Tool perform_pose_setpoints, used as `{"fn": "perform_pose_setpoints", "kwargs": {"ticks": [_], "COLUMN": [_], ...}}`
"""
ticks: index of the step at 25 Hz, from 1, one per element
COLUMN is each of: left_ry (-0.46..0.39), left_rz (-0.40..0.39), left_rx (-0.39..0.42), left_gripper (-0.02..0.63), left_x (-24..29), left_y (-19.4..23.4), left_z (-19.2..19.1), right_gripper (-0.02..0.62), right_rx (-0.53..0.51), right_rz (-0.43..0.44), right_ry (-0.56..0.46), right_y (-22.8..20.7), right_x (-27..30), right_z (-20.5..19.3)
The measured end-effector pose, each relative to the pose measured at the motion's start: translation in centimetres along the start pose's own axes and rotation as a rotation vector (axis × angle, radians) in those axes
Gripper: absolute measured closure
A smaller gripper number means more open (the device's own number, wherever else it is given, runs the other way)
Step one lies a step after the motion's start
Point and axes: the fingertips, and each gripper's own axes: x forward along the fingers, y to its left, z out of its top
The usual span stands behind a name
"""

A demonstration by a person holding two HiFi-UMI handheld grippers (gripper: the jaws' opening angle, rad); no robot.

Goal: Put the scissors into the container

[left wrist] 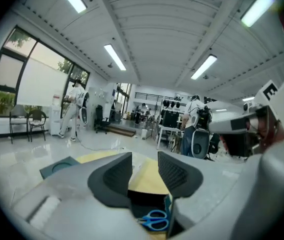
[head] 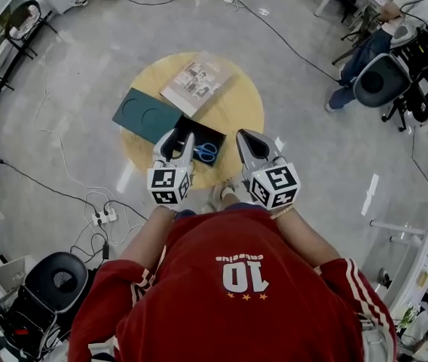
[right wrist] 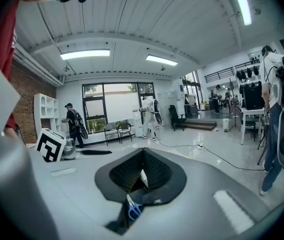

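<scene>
Lying in the black container (head: 199, 133), the scissors (head: 207, 152) sit between the empty open left tool (head: 178, 143) and closed right tool (head: 244, 136).

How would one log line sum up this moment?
left gripper: open, empty | right gripper: shut, empty | blue-handled metal scissors: on black rectangular tray

The place is a large open robotics lab or workshop hall. A glossy grey floor (head: 56, 111) spreads wide, crossed by loose cables (head: 289, 44) and a power strip (head: 105, 217). Long strip lights (left wrist: 115, 57) run along a ribbed white ceiling (left wrist: 157, 29). Tall windows (left wrist: 17, 79) line one wall, and another wall is brick (right wrist: 24, 98). Office chairs (head: 380, 81) stand about — a rack of dark gear (left wrist: 171, 115) sits farther back. A person (right wrist: 73, 121) in the distance carries a dark pack, and white shelving (right wrist: 44, 109) stands beside the brick.
</scene>
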Motion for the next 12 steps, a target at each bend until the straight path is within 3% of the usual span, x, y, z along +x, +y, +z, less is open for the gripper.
{"fn": "perform_pose_setpoints", "kwargs": {"ticks": [5,12], "left_ry": [-0.125,-0.208], "left_rz": [-0.052,-0.054], "left_rx": [0.143,0.174], "left_gripper": [0.451,0.457], "left_x": [-1.9,-5.2], "left_y": [-3.3,-4.0], "left_z": [6.7,12.4], "right_gripper": [0.598,0.598], "right_rx": [-0.023,-0.082], "right_rz": [0.041,0.082], "right_ry": [-0.047,-0.114], "right_y": [1.1,3.0], "right_x": [-1.0,-1.7], "right_z": [3.7,8.5]}}
